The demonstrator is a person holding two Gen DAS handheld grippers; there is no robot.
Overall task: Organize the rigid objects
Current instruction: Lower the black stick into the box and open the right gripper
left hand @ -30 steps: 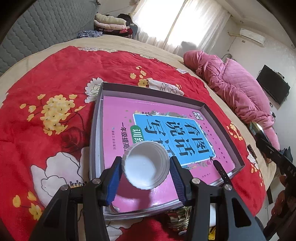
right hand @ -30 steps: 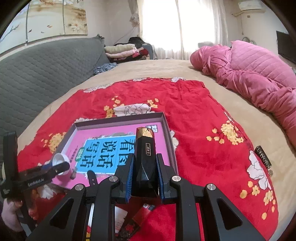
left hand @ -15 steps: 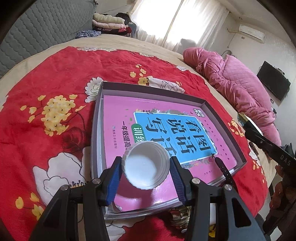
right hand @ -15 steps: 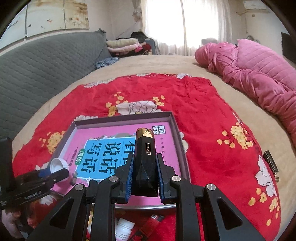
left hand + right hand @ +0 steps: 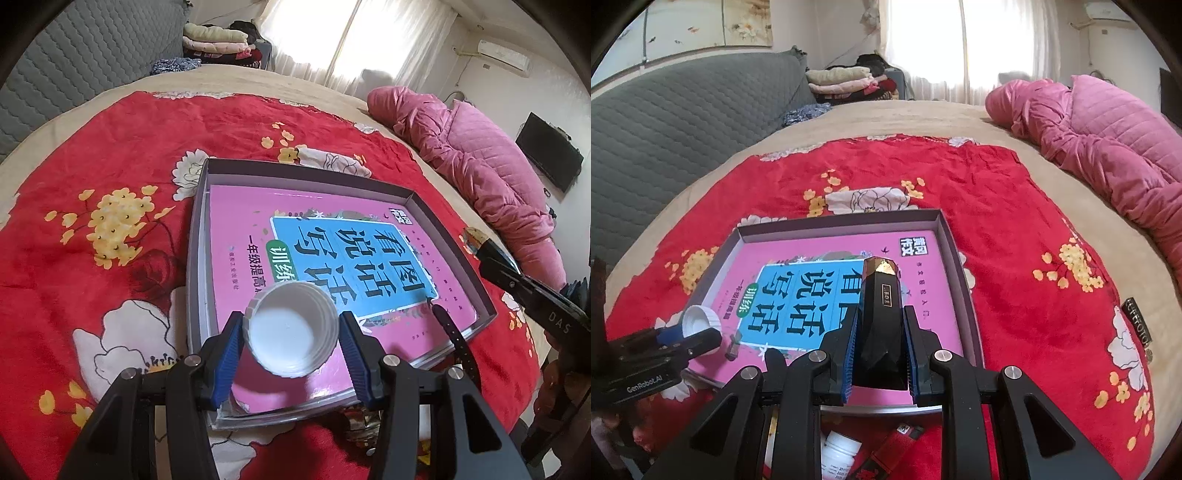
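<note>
A grey shallow box (image 5: 310,175) (image 5: 951,243) lies on the red flowered blanket and holds a pink book (image 5: 236,221) (image 5: 916,273). My left gripper (image 5: 291,332) is shut on a white ribbed cap (image 5: 291,328), held just above the book's near left corner; the cap also shows in the right wrist view (image 5: 701,319). My right gripper (image 5: 881,332) is shut on a black faceted box with a gold tip (image 5: 881,306), held over the box's near right part. A black pen (image 5: 452,334) lies on the book's near right corner.
A white pill bottle (image 5: 840,452) and a red packet (image 5: 890,445) lie on the blanket in front of the box. A black tag (image 5: 1137,321) lies to the right. A pink quilted coat (image 5: 1108,147) lies at the bed's far right, folded clothes (image 5: 846,79) at the back.
My right gripper has moved left and forward with the black box, coming over the grey box. My left gripper with the cap has barely moved.
</note>
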